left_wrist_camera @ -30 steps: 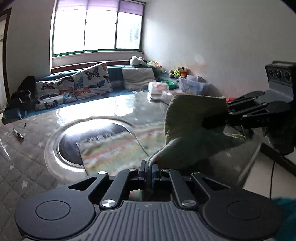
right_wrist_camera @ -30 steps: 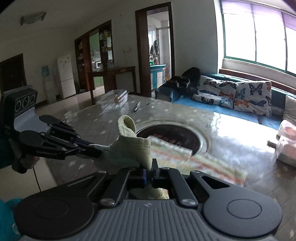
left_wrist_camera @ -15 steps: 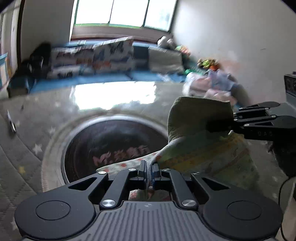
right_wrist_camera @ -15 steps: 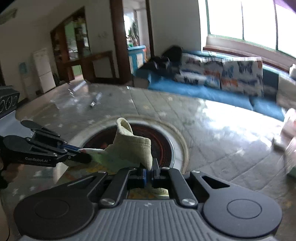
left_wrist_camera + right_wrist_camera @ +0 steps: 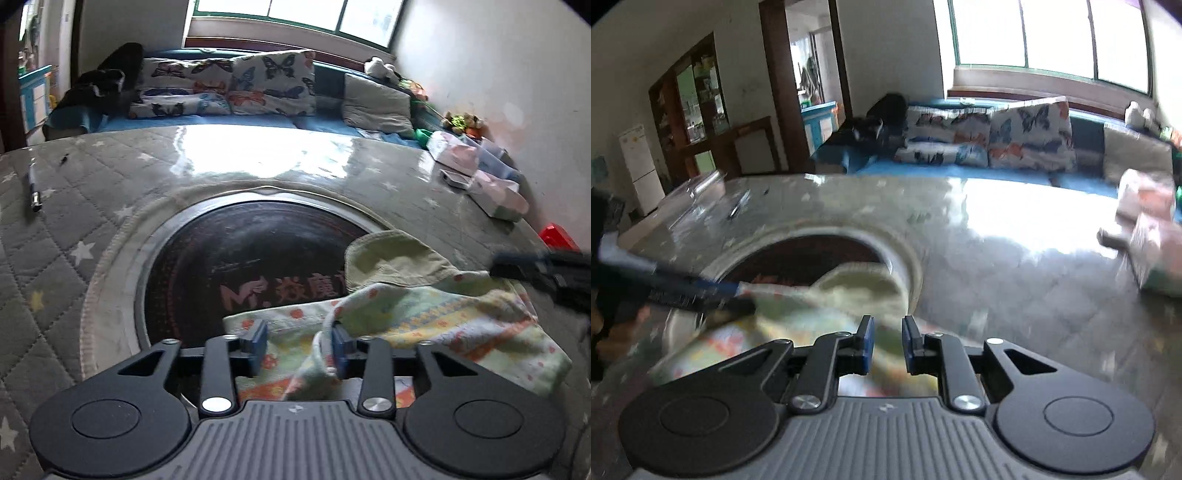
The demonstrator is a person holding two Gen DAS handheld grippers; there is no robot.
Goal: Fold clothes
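A small patterned garment (image 5: 424,325) with a pale green ribbed cuff (image 5: 391,260) lies on the table over the rim of the round dark inset (image 5: 236,258). My left gripper (image 5: 299,349) is open just above the garment's near edge; a fold of cloth rests against its right pad (image 5: 338,350). My right gripper (image 5: 888,347) is open over the same garment (image 5: 849,295), which is blurred in the right wrist view. The right gripper's fingers show at the right edge of the left wrist view (image 5: 546,267). The left gripper shows at the left of the right wrist view (image 5: 683,291).
The table has a grey quilted star cover (image 5: 74,221). A pen (image 5: 33,192) lies at its far left. Boxes and packets (image 5: 487,181) sit at its right edge. A sofa with butterfly cushions (image 5: 236,88) stands behind, under the window.
Both grippers have lowered the garment onto the table and opened, letting go of it. The views have tipped down toward the table.
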